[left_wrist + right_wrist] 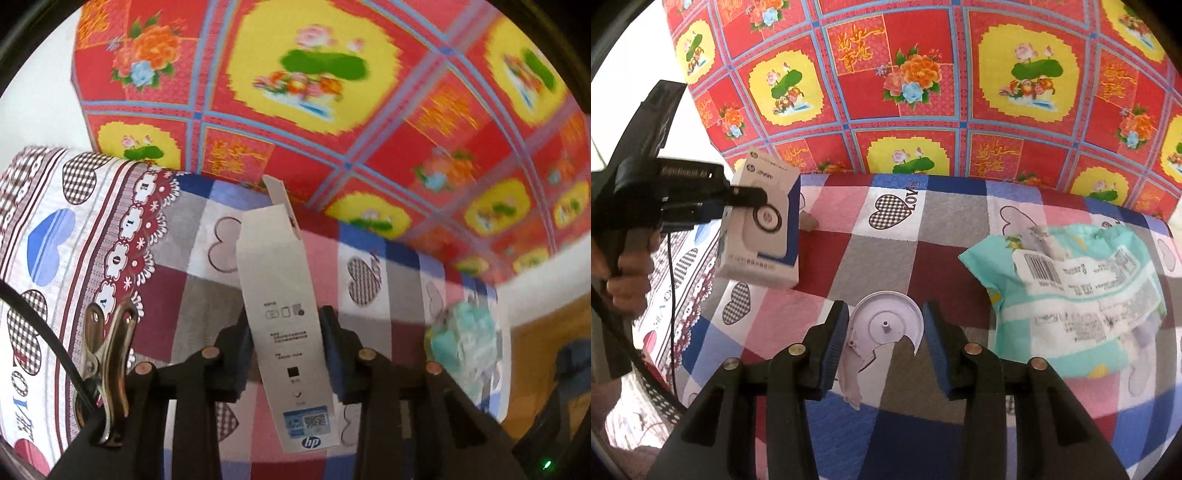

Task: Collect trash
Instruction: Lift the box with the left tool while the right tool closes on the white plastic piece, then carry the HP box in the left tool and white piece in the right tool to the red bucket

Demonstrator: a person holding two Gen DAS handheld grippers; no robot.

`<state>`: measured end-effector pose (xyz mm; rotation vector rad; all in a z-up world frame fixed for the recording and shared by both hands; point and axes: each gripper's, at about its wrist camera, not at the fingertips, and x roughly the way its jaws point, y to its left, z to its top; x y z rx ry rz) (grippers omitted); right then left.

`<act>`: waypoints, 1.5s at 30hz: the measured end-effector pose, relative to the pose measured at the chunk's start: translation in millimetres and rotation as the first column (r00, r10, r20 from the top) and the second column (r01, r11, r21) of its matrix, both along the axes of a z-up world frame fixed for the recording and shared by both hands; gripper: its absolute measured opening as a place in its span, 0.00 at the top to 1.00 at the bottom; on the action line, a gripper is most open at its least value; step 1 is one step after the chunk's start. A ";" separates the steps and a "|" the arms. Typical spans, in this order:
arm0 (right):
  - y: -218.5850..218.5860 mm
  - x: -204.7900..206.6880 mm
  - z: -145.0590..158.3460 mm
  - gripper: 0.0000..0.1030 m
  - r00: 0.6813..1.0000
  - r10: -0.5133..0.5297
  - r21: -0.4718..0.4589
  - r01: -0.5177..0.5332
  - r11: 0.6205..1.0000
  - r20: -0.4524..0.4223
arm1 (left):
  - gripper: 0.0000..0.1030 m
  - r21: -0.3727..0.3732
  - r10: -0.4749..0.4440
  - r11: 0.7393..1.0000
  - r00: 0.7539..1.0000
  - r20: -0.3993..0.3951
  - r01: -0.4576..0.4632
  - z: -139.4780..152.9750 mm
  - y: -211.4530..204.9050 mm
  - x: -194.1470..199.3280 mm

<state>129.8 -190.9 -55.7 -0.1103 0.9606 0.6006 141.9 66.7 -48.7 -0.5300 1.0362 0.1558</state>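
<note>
**Left wrist view: box in the jaws, plastic disc held on the right**

Left wrist view showed the left gripper (286,354) clamped on a white box (280,317), its blue pads pressing the two narrow sides and its open flap pointing up toward the red floral cloth (332,92). From the right wrist view the same box (761,225) hung clear of the patchwork quilt (879,258), gripped by the left gripper (746,199) with a hand (624,280) on its handle — lifted, by the look of it, not resting.

The right gripper (886,339) had its jaws partly apart with a pale plastic disc (882,325) between them. The pads appeared to touch the disc's rim on both sides, so I judged it held, though the left edge was partly hidden behind the pad. A crumpled teal-and-white wrapper (1071,288) lay on the quilt just to the right, untouched; it showed at the edge of the left view too, blurred.

The step in hand seemed to be carrying off the first pieces — each gripper with one item. No bin appeared in either view, so where the trash goes could not be told. The next move likely called for taking both items to a container, releasing them, then returning for the wrapper, which is soft and would need a pinch on a raised fold.
</note>
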 end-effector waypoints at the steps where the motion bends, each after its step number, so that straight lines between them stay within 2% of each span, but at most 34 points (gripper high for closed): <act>1: -1.5 -3.3 1.5 0.59 1.000 -0.012 0.003 0.012 1.000 0.004 | 0.66 0.013 -0.020 1.000 1.000 0.002 0.020 2.5 -8.0 4.3; 11: -24.4 -29.3 12.8 0.59 0.991 -0.128 0.025 0.128 0.992 0.030 | 0.66 0.111 -0.200 0.974 0.979 0.022 0.197 17.0 -58.1 -3.2; 20: -53.5 -54.7 21.4 0.59 0.969 -0.241 0.049 0.239 0.970 0.045 | 0.66 0.144 -0.345 0.930 0.938 0.030 0.337 26.2 -104.1 -11.5; 31: -96.0 -86.8 30.5 0.59 0.919 -0.392 0.068 0.389 0.919 0.039 | 0.66 0.163 -0.518 0.845 0.855 0.022 0.509 32.0 -166.8 -24.8; 45: -182.6 -134.7 32.5 0.59 0.817 -0.576 0.085 0.571 0.816 0.036 | 0.66 0.168 -0.704 0.702 0.710 0.014 0.693 34.2 -273.6 -48.7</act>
